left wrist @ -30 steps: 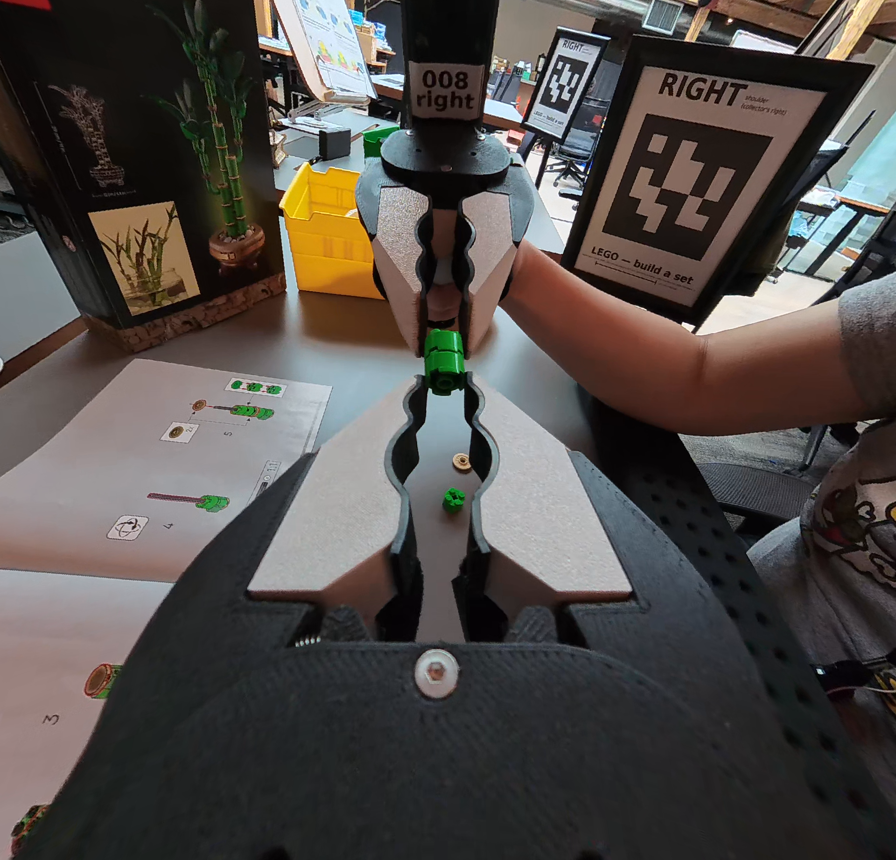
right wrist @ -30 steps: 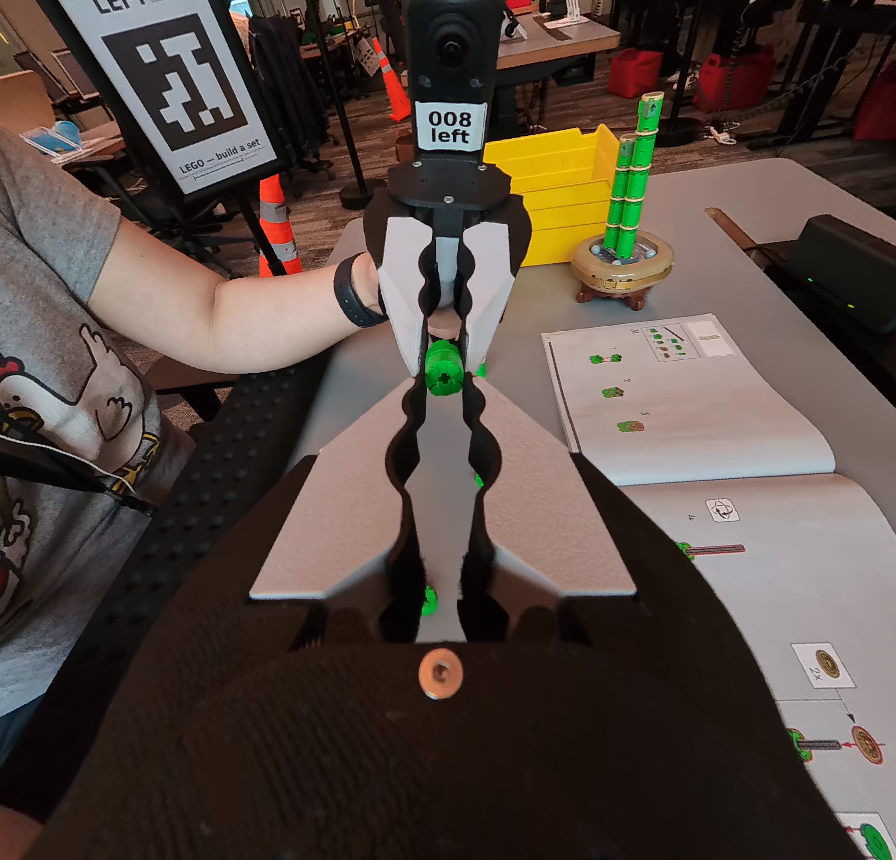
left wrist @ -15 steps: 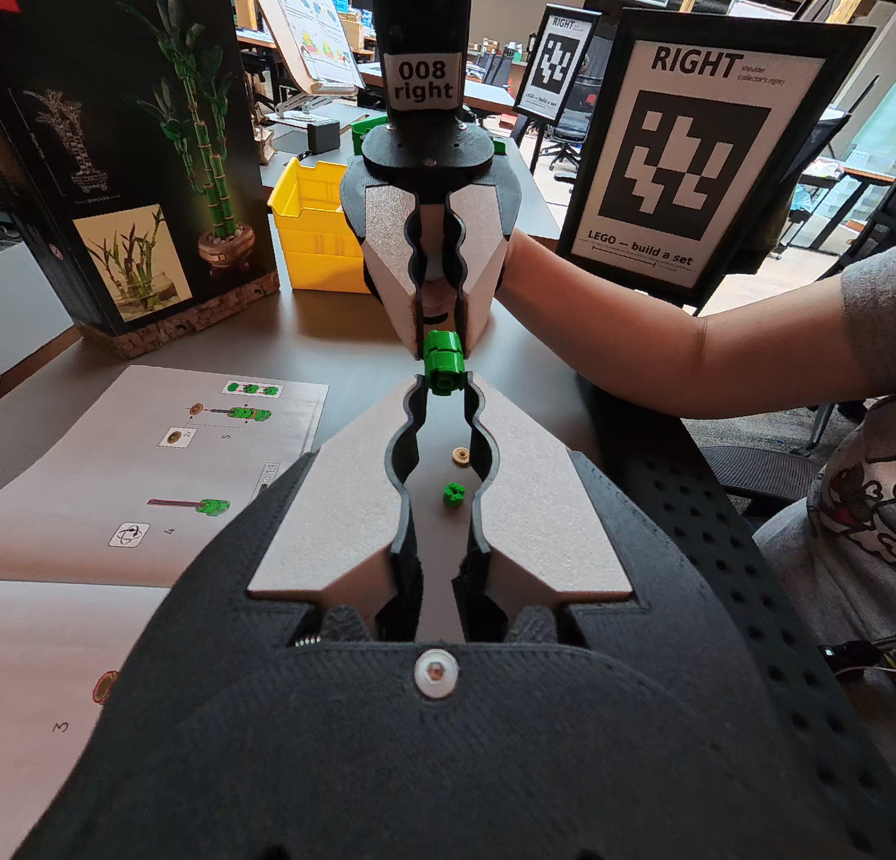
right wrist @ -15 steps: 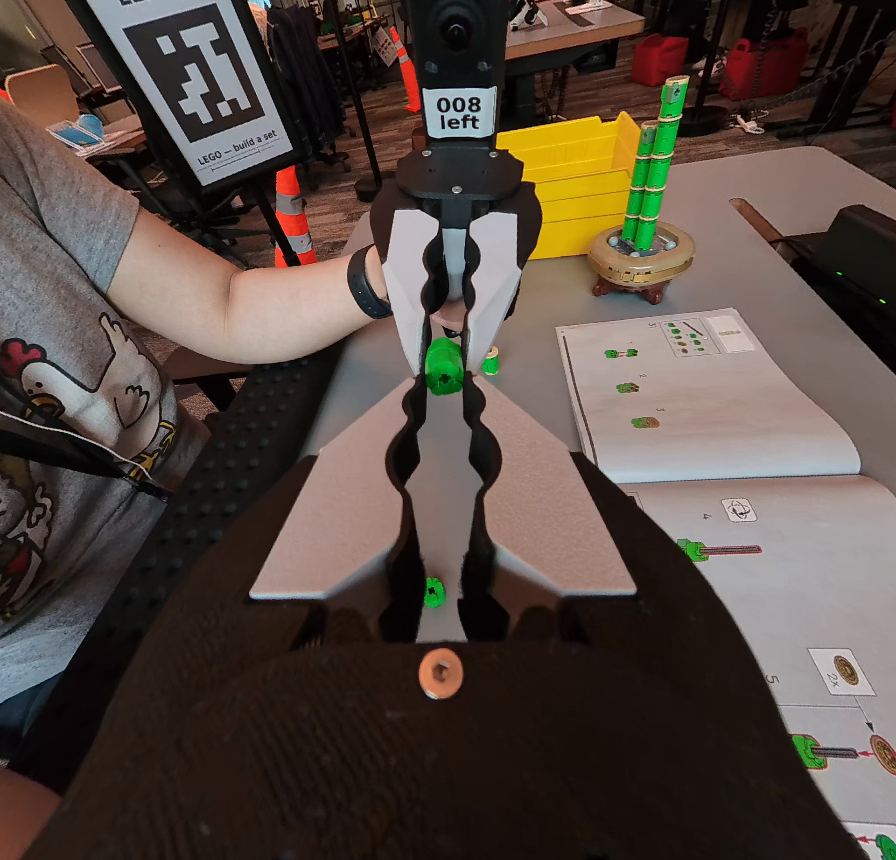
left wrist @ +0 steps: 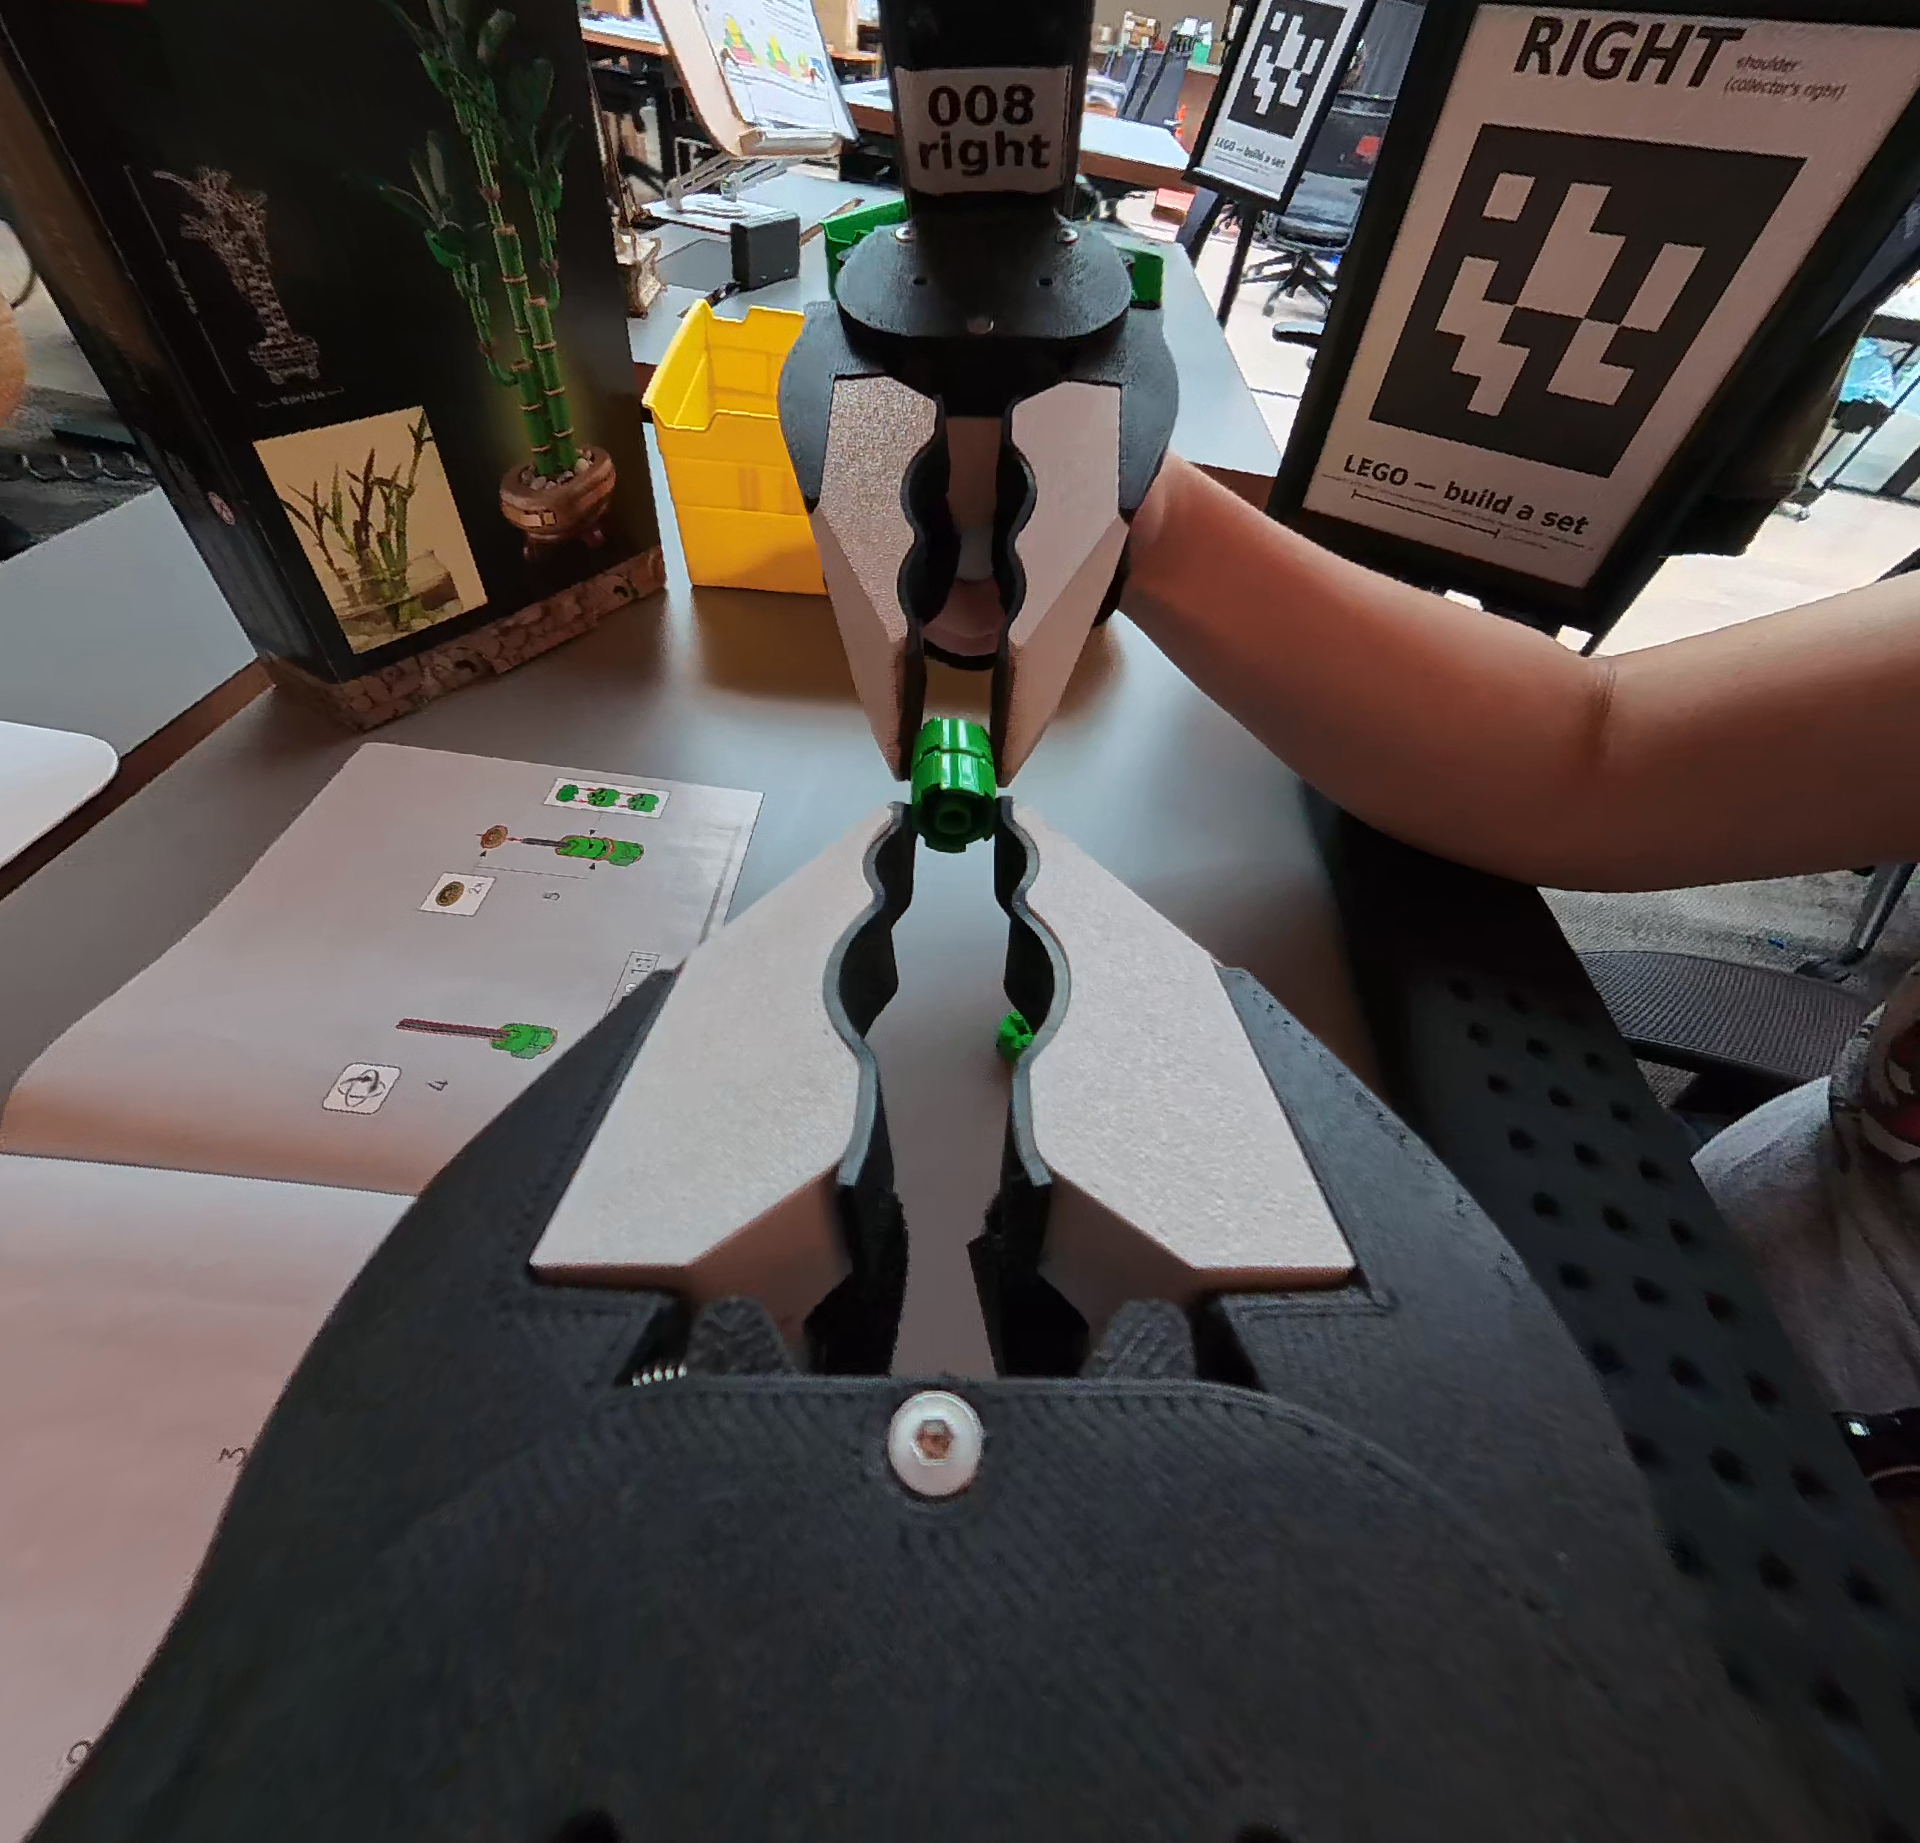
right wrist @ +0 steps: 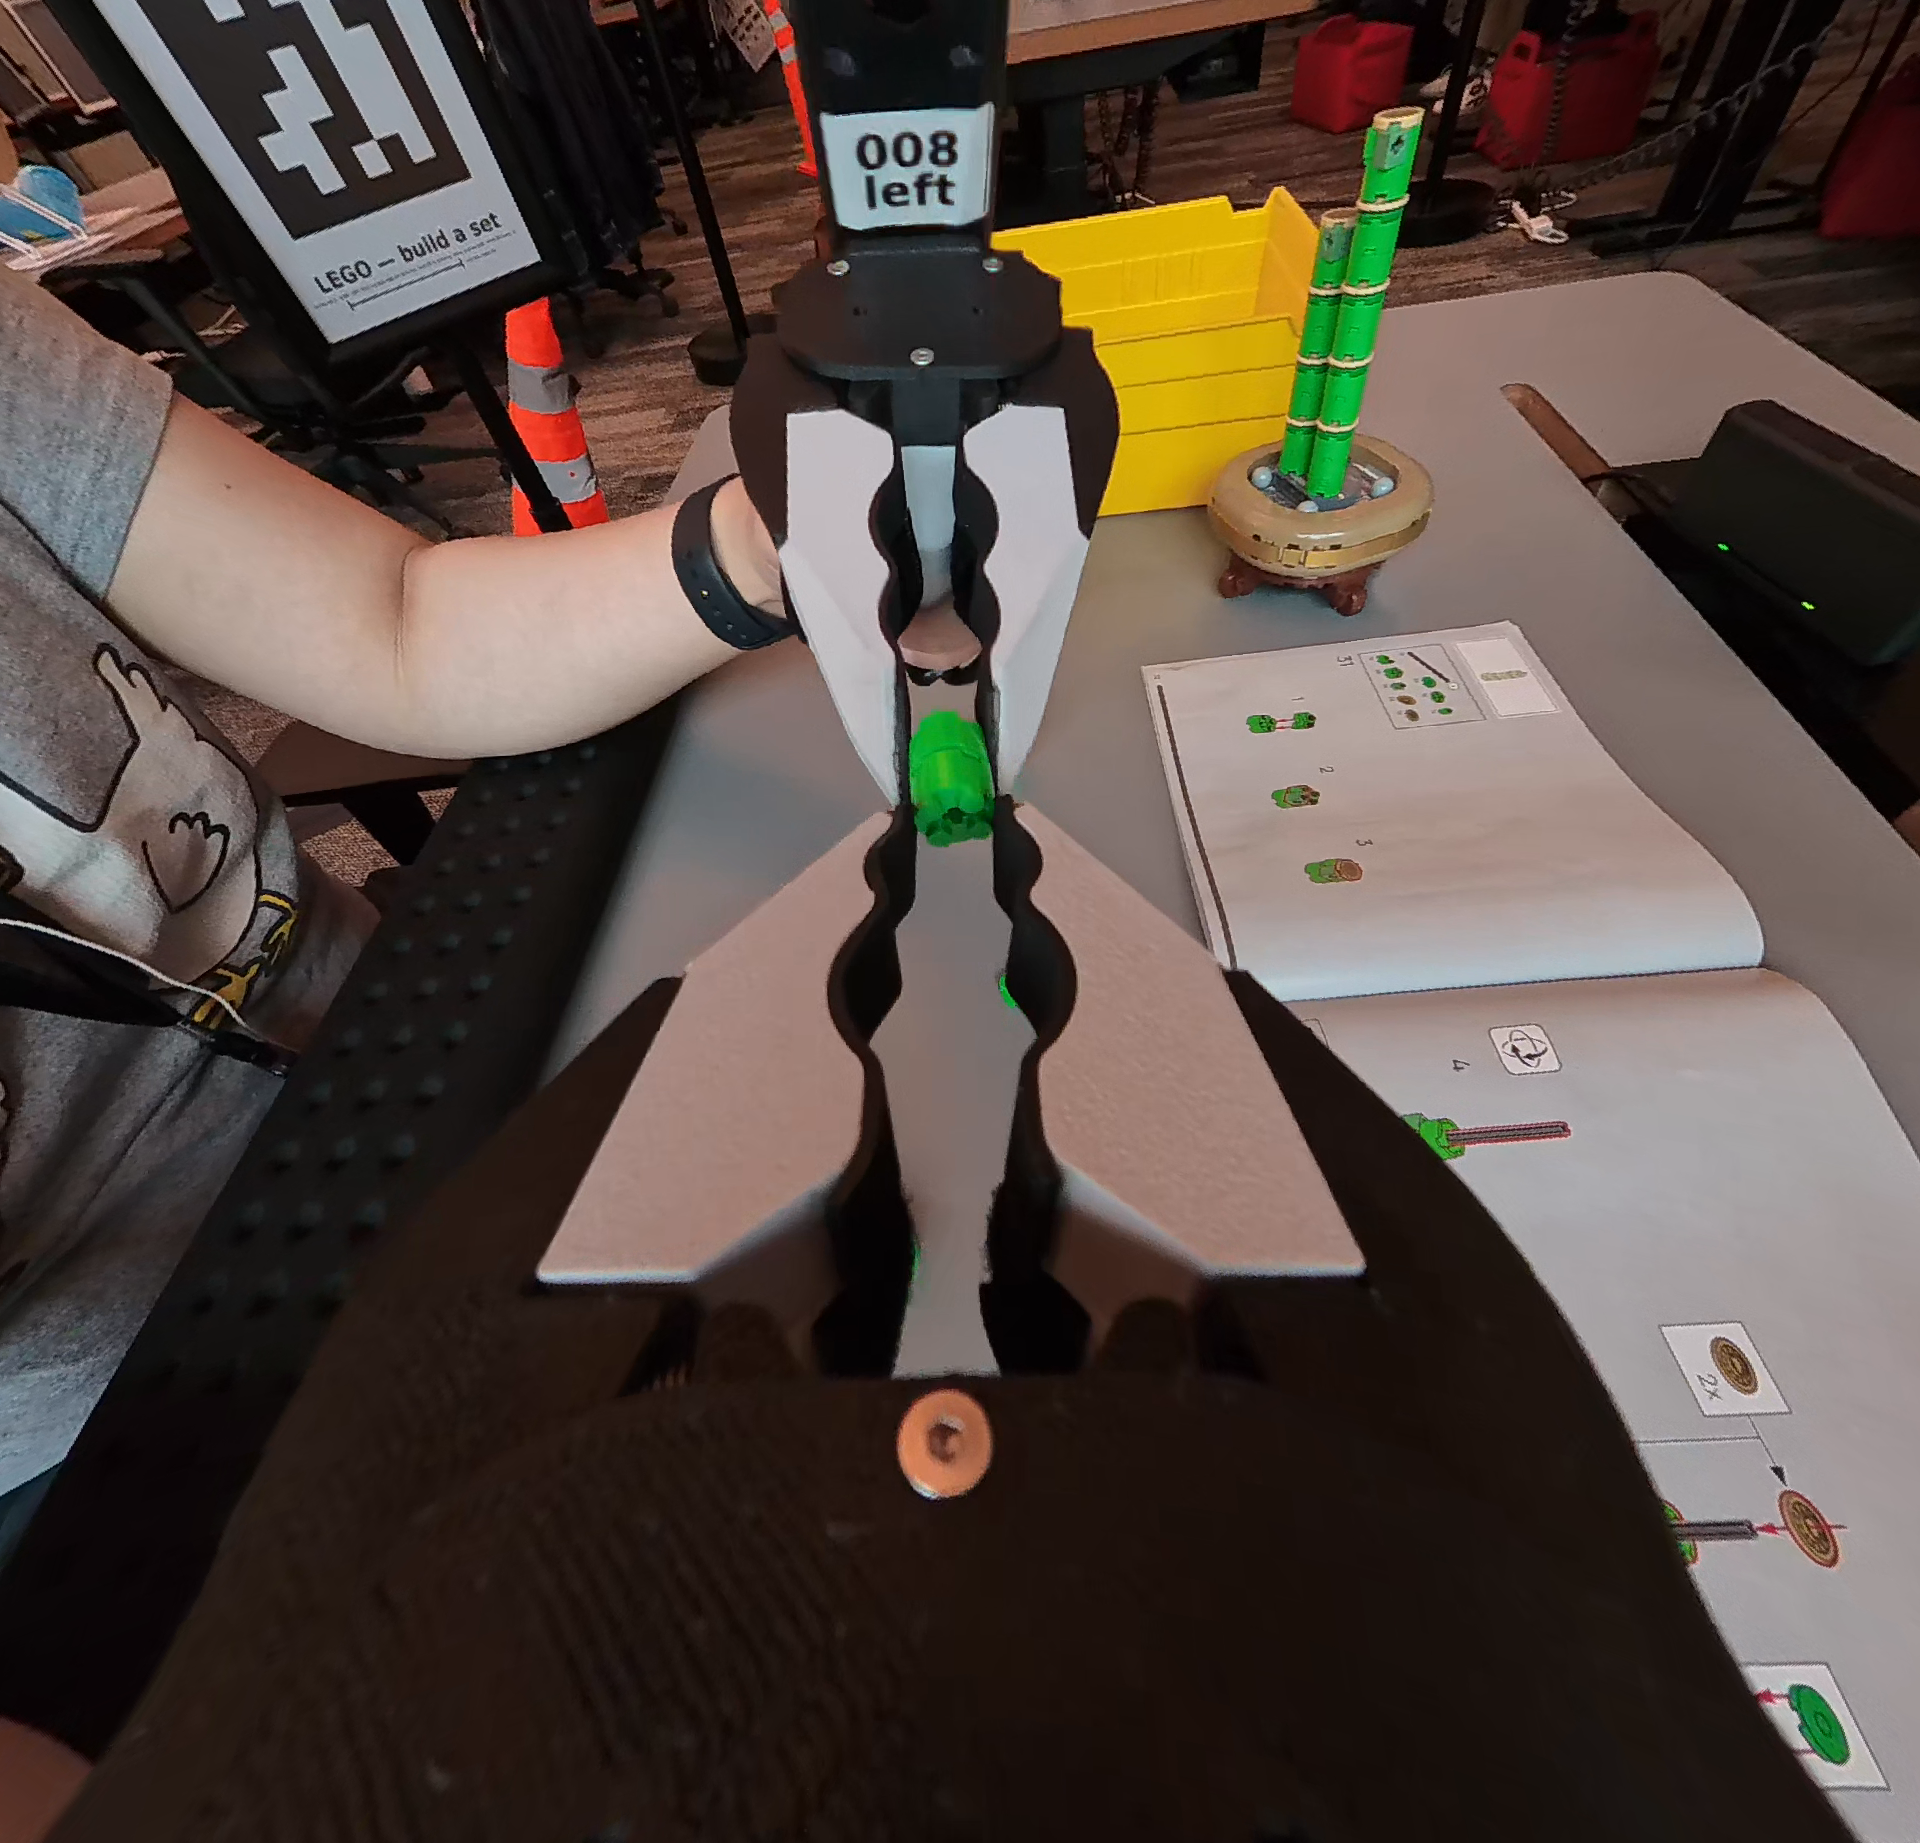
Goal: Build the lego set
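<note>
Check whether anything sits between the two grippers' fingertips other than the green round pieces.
Nothing visible does. The left gripper and right gripper meet tip to tip on the stacked green round Lego pieces; only bare grey table shows below.

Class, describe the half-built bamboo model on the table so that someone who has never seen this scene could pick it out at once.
Start at the yellow bin at the far end of the grey table. Just to its right, beyond the open instruction booklet, stands the bamboo model: a round tan pot on dark feet holding two upright green stalks. Unlike the loose green pieces nearby, it is tall, assembled and free-standing.
</note>
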Tool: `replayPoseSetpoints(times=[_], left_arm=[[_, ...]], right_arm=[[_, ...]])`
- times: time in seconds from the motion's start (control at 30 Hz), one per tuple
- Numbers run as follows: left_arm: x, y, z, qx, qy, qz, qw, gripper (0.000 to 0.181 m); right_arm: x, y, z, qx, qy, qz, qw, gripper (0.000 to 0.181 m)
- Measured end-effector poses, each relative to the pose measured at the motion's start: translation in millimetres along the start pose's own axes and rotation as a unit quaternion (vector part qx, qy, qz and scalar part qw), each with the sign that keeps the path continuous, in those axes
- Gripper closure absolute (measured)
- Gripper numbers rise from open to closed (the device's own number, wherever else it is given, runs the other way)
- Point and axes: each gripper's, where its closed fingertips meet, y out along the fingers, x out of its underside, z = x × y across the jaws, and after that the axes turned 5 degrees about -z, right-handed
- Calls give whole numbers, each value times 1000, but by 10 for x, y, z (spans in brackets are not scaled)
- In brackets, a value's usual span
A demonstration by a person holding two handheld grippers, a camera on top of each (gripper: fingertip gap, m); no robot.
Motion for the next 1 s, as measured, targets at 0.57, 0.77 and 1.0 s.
replayPoseSetpoints(times=[0.57, 0.77, 1.0], left_arm=[[104, 24, 6, 1, 7, -33, 999, 168], [98, 49, -29, -14, 18, -31, 999, 167], [43, 108, -20, -36, 41, -22, 998, 167]], right_arm=[[100, 57, -9, 8, -14, -39, 999, 167], [122, 36, 25, 16, -11, -43, 999, 167], [110, -55, 30, 36, -34, -38, 998, 166]])
